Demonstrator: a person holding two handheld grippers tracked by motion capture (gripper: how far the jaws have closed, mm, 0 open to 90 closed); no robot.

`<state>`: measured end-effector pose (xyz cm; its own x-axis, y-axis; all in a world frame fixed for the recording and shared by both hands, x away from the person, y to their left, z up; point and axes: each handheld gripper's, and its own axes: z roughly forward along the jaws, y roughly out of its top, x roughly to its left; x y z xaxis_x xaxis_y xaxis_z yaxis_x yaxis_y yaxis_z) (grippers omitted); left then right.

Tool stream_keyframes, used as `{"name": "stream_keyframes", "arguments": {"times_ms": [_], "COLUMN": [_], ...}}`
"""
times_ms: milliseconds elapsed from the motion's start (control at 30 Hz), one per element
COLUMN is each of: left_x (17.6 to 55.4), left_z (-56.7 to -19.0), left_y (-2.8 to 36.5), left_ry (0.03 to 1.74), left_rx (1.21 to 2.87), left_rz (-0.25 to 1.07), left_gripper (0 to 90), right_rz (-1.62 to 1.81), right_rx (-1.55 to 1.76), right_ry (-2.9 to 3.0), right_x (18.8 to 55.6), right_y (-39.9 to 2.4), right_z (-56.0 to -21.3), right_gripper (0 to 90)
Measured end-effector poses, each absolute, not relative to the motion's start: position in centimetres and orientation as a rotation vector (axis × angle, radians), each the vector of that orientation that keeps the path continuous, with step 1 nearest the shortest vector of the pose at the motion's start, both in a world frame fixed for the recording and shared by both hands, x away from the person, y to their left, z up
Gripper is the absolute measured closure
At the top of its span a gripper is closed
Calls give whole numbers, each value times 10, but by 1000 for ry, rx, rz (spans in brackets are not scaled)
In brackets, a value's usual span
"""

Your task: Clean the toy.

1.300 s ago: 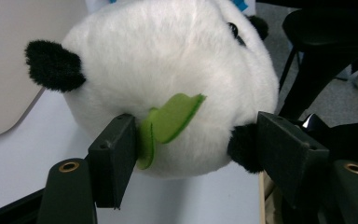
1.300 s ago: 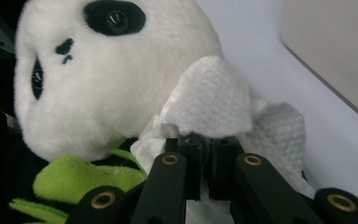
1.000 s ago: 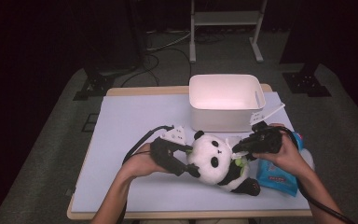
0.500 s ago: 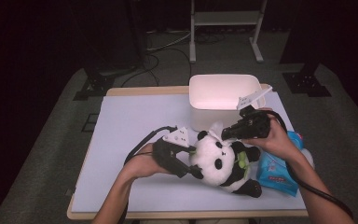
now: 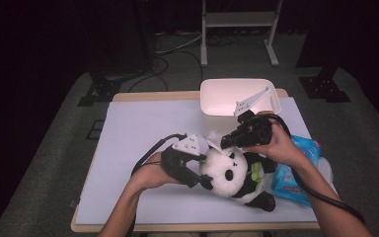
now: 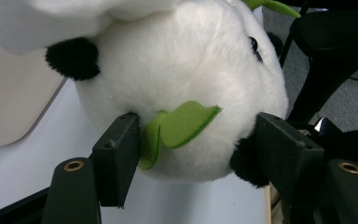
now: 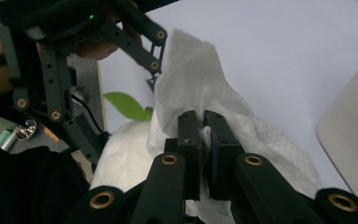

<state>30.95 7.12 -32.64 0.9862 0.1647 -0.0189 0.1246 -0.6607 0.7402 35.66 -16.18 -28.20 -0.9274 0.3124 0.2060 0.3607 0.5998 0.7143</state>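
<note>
Over white table [image 5: 143, 128], left jaws clamp panda [image 6: 182, 84], right pinch wipe [image 7: 191, 93]

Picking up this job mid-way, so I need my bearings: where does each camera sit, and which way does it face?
High view: above the table's near edge, looking forward and down; both forearms, left claw, right claw.
Left gripper view: on the left claw, facing the plush panda between its jaws.
Right gripper view: on the right claw, pinching a white wipe.
All share the panda.
</note>
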Motion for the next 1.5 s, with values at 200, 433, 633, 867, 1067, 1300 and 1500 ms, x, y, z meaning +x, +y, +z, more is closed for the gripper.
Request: {"name": "stream_keyframes", "arguments": {"times_ms": [200, 433, 633, 867, 1067, 1300, 1500], "left_x": [311, 315, 318, 321, 320, 317, 316], "left_z": [-325, -324, -324, -324, -326, -329, -330], "left_y": [68, 66, 65, 65, 66, 65, 64], "left_ry": [236, 263, 298, 304, 301, 308, 304], "left_rx": [2305, 2311, 2316, 2325, 2324, 2328, 2333], "left_rz": [77, 81, 91, 99, 96, 70, 58], "left_gripper": [329, 329, 328, 327, 324, 297, 298], "right_rz": [-1251, -1269, -1257, -1224, -1215, -1203, -1201], "right_rx": [-571, -595, -632, -662, -666, -693, -713], "right_ry": [-2768, -2760, -2763, -2769, -2796, -2817, -2814], "right_x": [342, 325, 311, 301, 300, 312, 324], "right_y": [-174, -194, -213, -219, -216, -212, -213], "right_z": [-279, -286, -297, -309, -313, -314, -315], "right_gripper": [850, 850, 849, 849, 851, 853, 853]}}
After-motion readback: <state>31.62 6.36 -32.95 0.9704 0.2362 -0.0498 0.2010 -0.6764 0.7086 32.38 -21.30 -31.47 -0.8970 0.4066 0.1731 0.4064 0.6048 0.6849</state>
